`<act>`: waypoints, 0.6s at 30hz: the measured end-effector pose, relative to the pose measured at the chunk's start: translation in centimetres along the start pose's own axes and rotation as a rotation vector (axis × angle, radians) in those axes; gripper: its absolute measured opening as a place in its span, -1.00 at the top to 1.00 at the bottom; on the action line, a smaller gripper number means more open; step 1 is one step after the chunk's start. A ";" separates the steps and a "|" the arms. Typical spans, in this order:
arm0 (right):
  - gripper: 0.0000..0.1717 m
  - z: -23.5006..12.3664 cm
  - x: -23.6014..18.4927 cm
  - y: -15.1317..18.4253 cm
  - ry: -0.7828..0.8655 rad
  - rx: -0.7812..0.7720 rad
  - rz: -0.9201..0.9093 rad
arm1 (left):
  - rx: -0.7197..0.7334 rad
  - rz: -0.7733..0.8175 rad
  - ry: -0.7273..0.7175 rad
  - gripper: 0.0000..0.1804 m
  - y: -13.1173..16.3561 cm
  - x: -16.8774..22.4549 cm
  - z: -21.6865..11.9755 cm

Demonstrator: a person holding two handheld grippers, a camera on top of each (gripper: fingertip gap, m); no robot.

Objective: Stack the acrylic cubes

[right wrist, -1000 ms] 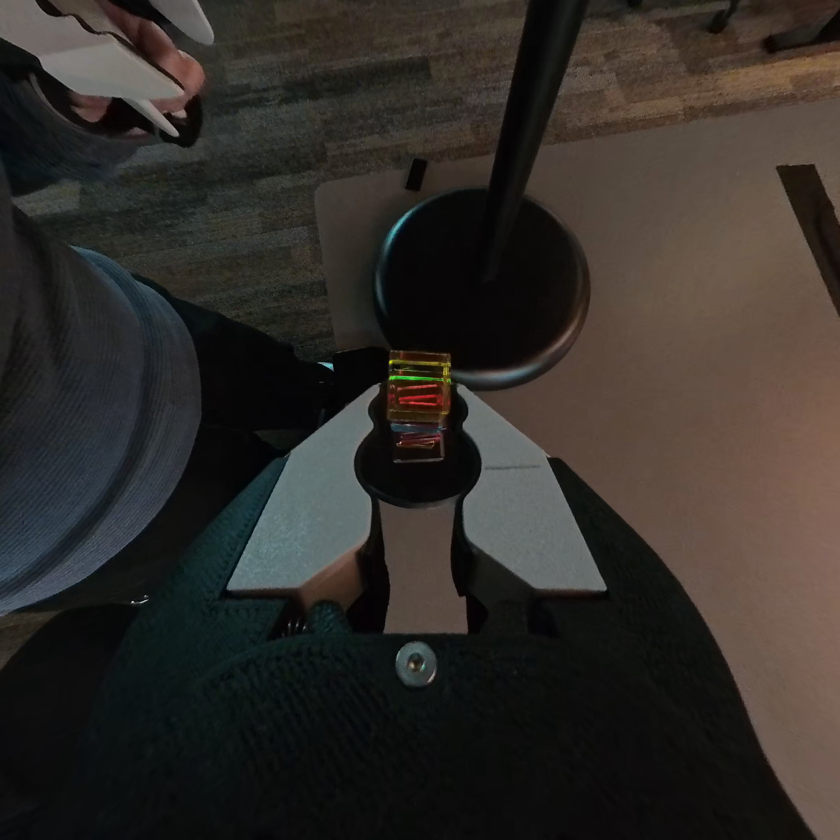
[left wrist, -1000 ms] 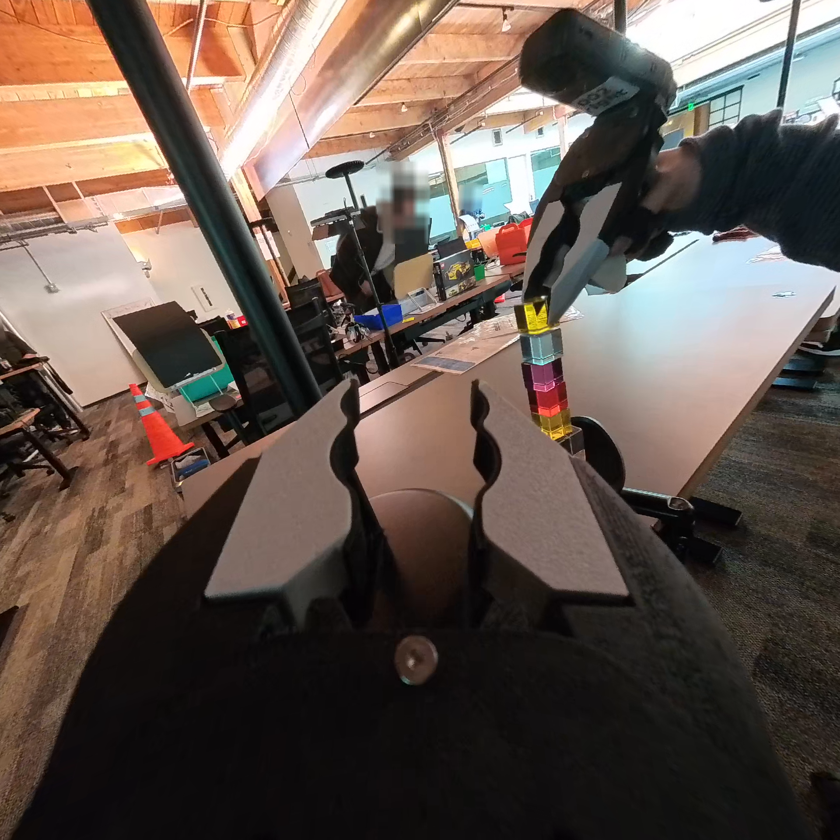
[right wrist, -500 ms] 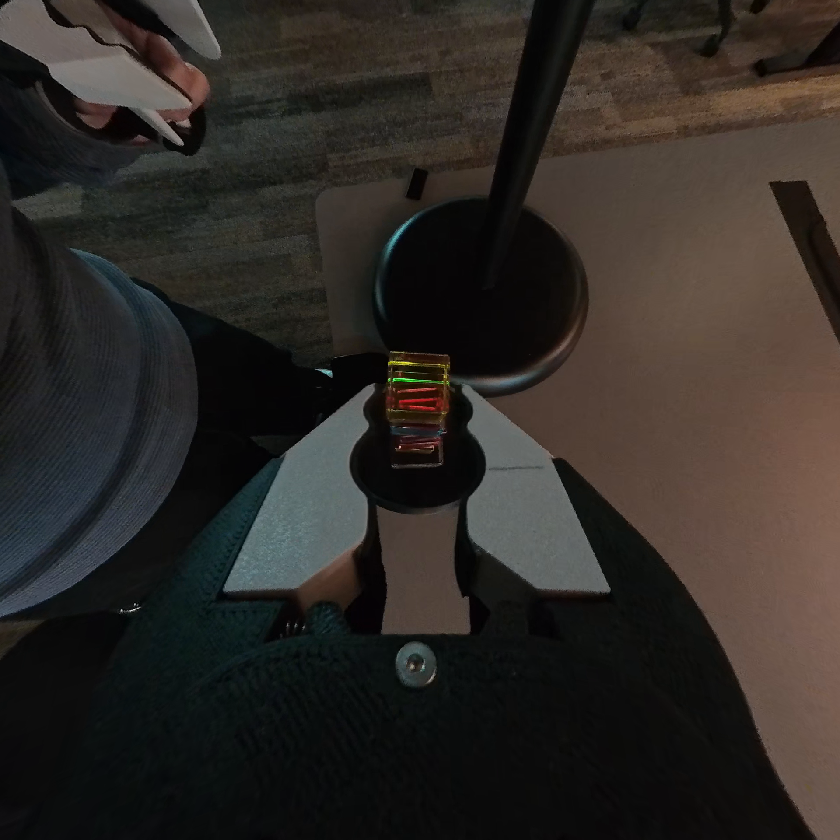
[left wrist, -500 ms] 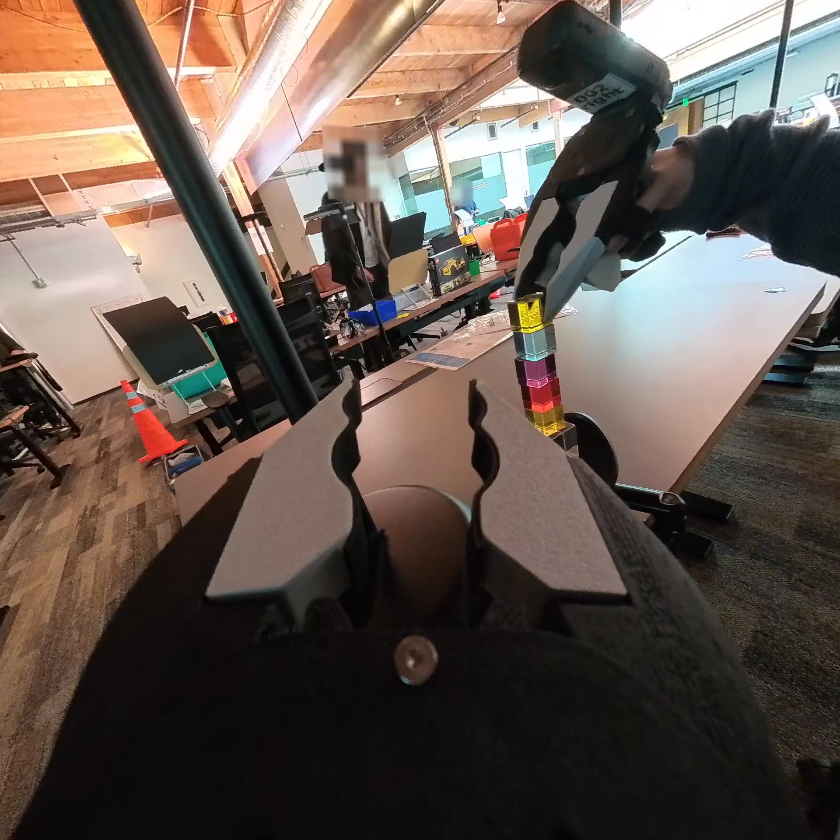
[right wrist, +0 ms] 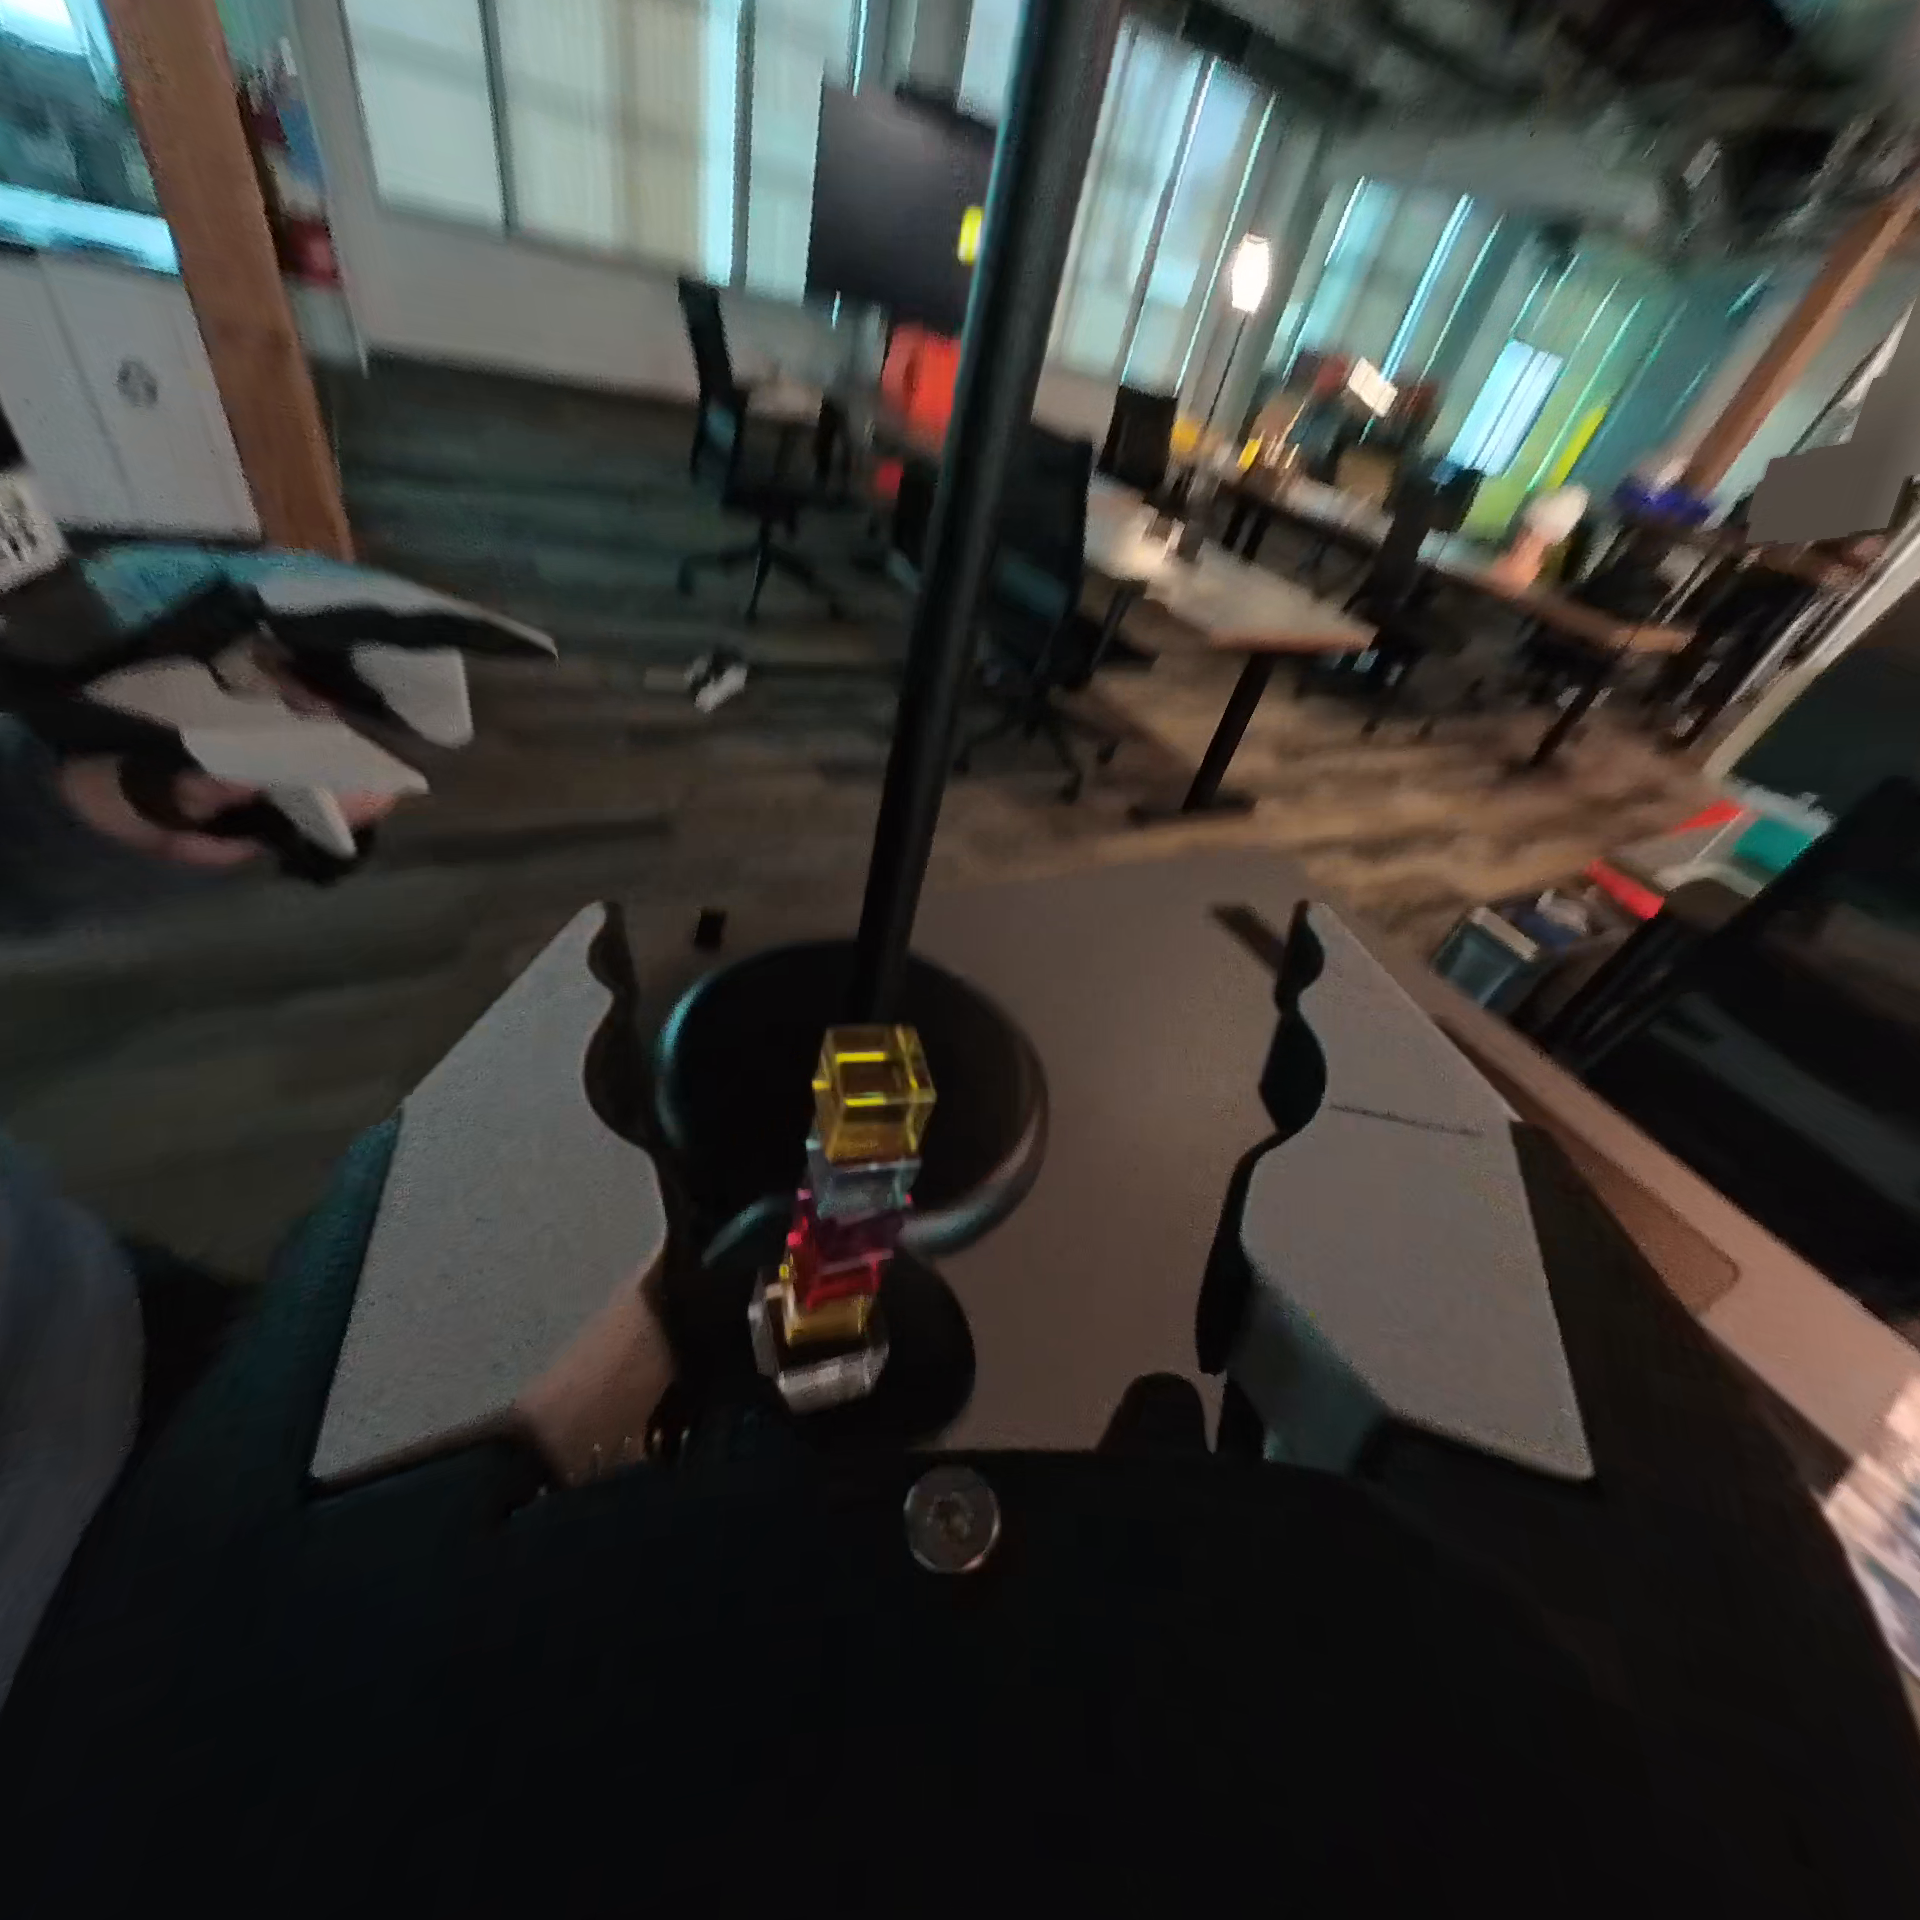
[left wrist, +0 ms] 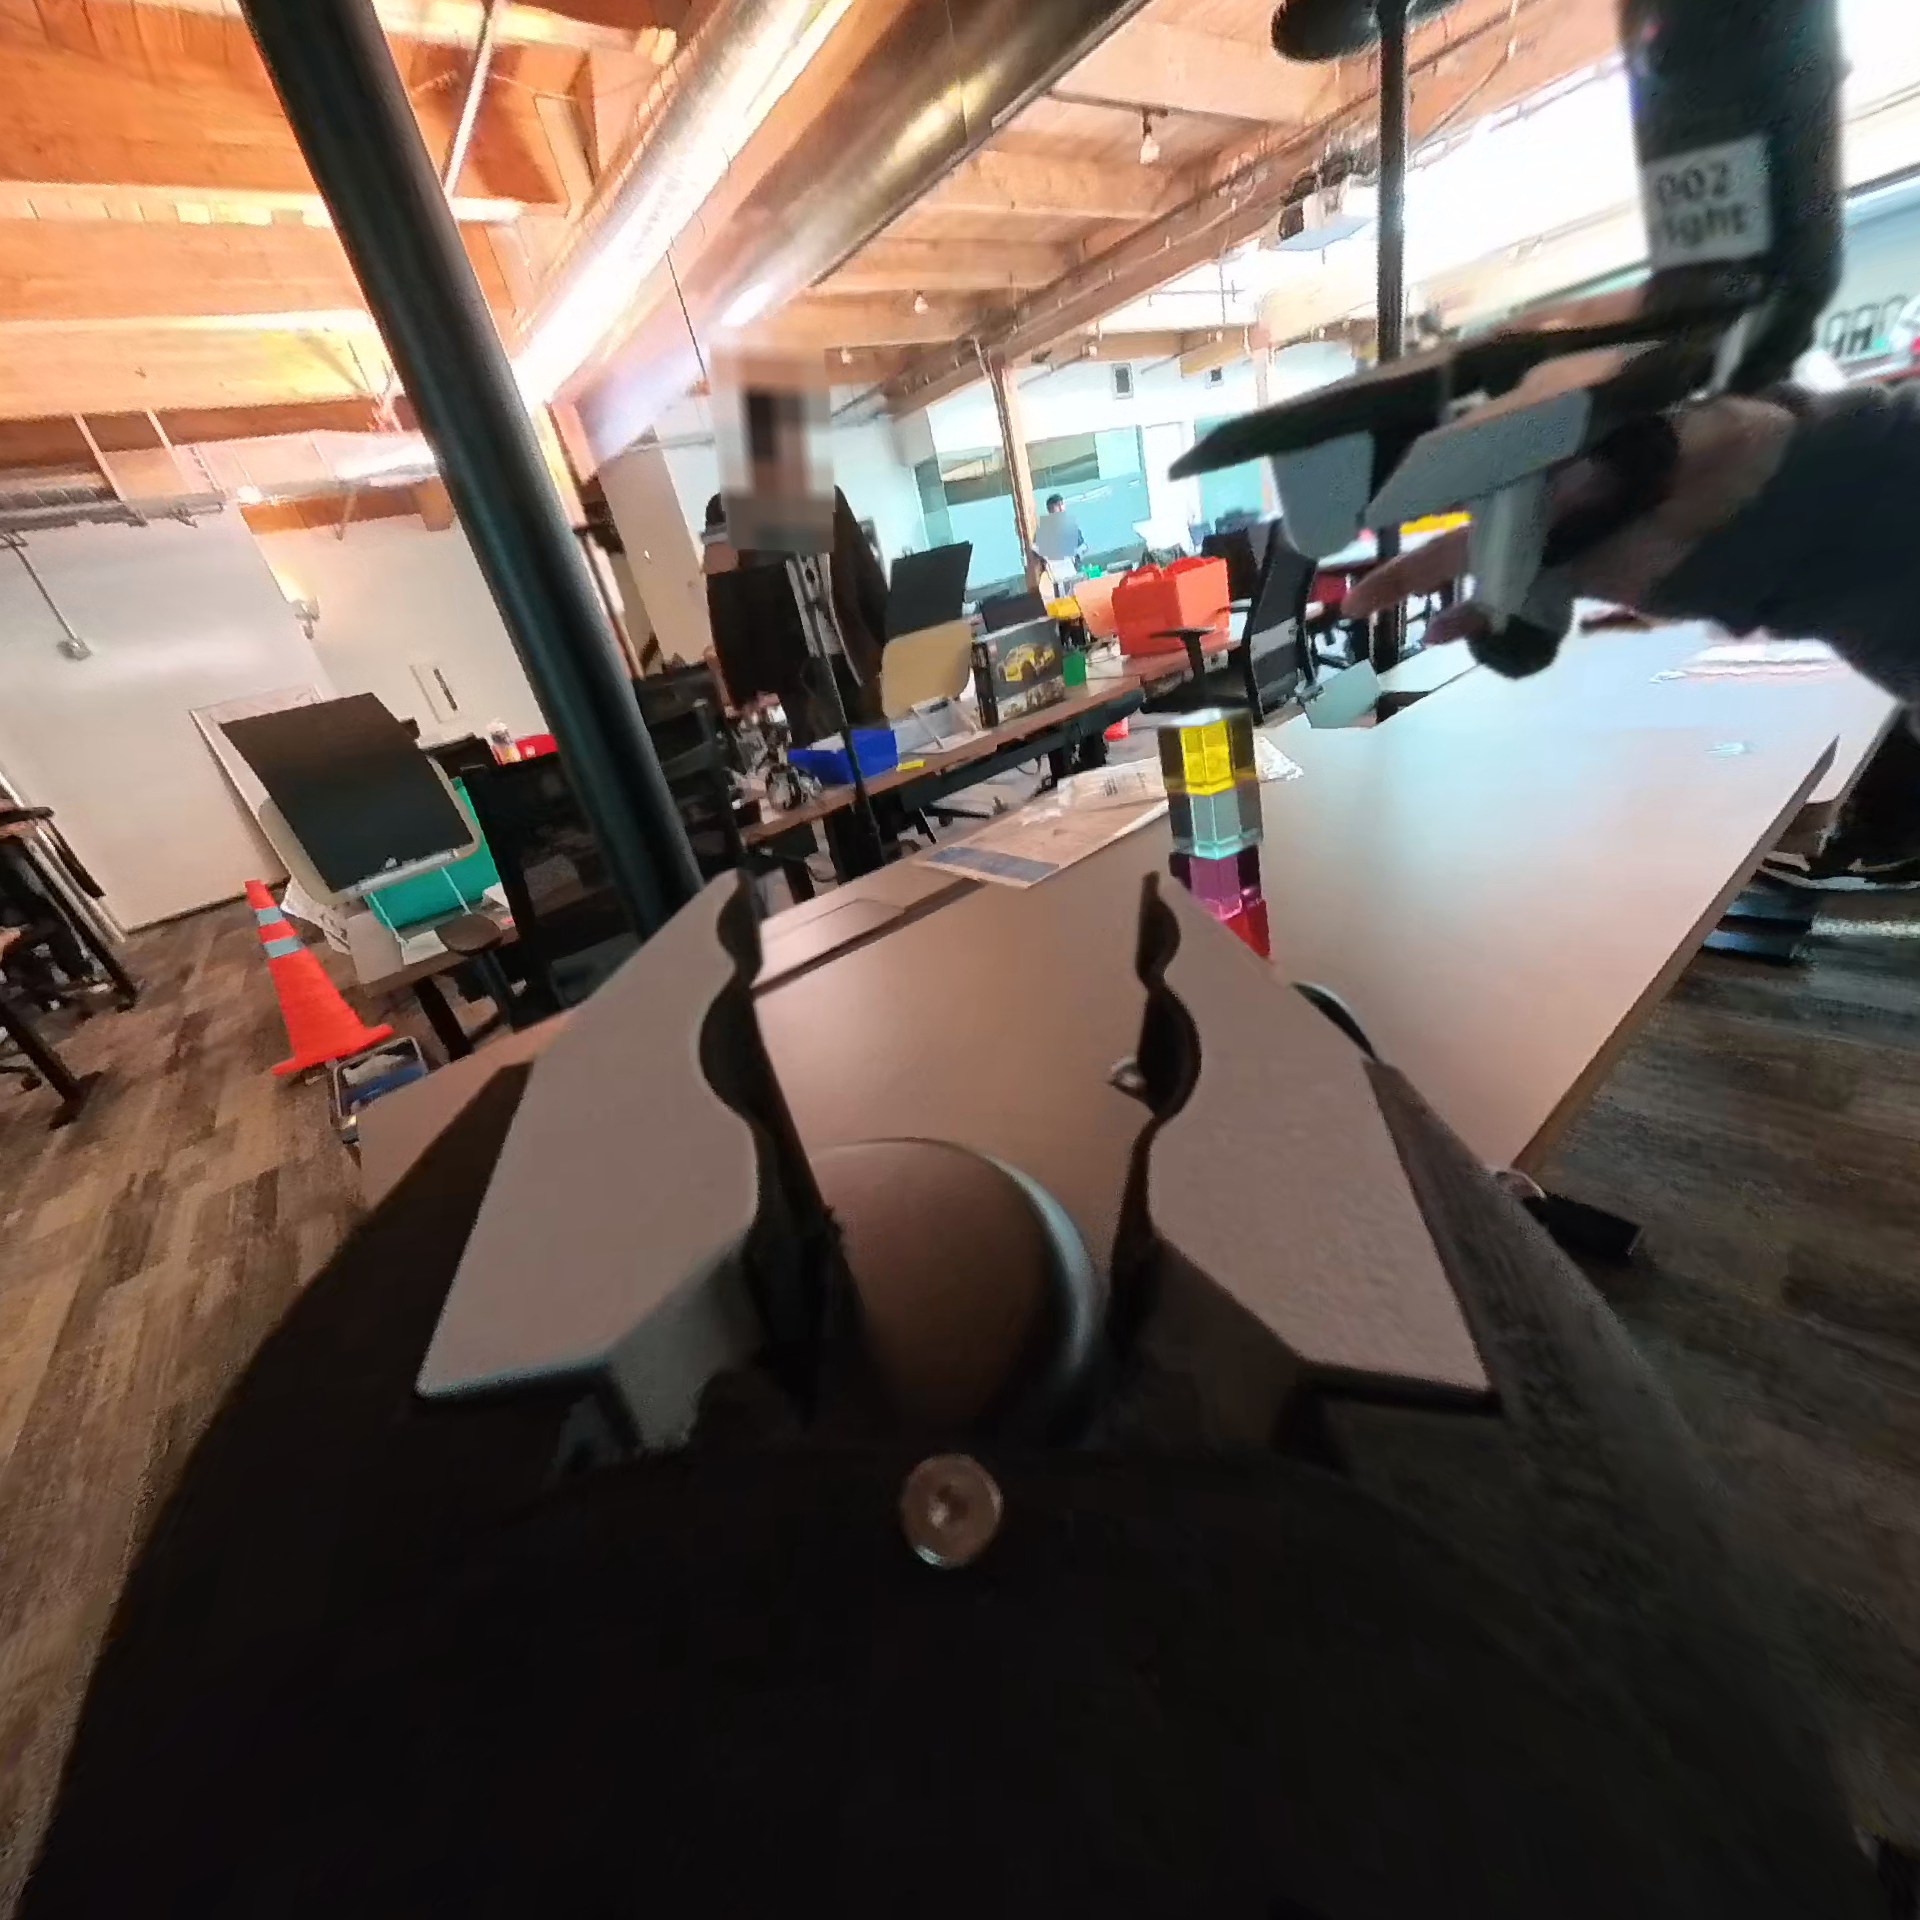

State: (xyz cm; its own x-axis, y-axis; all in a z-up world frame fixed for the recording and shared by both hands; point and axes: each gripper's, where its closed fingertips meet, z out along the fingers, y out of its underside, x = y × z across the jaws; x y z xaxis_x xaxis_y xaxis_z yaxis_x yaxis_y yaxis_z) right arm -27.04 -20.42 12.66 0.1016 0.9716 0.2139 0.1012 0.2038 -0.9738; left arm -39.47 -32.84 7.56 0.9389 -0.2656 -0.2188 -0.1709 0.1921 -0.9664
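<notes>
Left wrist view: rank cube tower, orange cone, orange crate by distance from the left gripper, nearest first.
From the left gripper:
1. Cube tower, just right of the open jaws, on the table.
2. Orange cone, left, on the floor.
3. Orange crate, far back, on a distant desk.

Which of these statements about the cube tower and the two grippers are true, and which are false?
1. A transparent yellow cube tops the tower of coloured transparent cubes. True.
2. The right gripper is clamped on the yellow cube. False: it stands wide open, both fingers clear of the tower.
3. The left gripper holds a red cube. False: it is open and empty.
4. The tower stands on the brown table. True.
5. A black pole with a round base stands behind the tower in the right wrist view. True.
</notes>
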 end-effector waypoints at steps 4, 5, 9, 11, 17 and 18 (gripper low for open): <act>-0.48 -2.1 -0.6 0.2 0.132 0.108 -0.036 | 0.065 0.026 -0.003 0.12 -0.5 0.2 0.4; -0.42 -2.5 -0.6 1.0 0.174 0.082 -0.066 | 0.059 0.021 0.001 0.11 -0.3 0.3 0.5; -0.15 -3.4 -2.9 4.4 0.224 -0.037 -0.166 | 0.015 -0.035 0.039 0.13 0.8 0.7 1.2; -0.11 -3.1 -4.5 5.2 0.202 -0.024 -0.125 | -0.007 -0.093 0.087 0.21 1.4 1.2 1.5; 0.18 -2.8 -5.9 7.1 0.299 -0.006 -0.077 | -0.003 -0.276 0.235 0.38 1.8 2.9 1.9; 0.20 -3.0 -5.7 7.3 0.345 -0.005 -0.101 | -0.010 -0.274 0.242 0.40 1.9 3.0 1.9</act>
State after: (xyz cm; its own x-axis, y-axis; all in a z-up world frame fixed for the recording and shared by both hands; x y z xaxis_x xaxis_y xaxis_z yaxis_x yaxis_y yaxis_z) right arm -23.93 -24.81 4.58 0.4192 0.8484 0.3234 0.1323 0.2953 -0.9462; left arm -36.36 -31.49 5.35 0.8527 -0.5218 0.0243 0.0736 0.0740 -0.9945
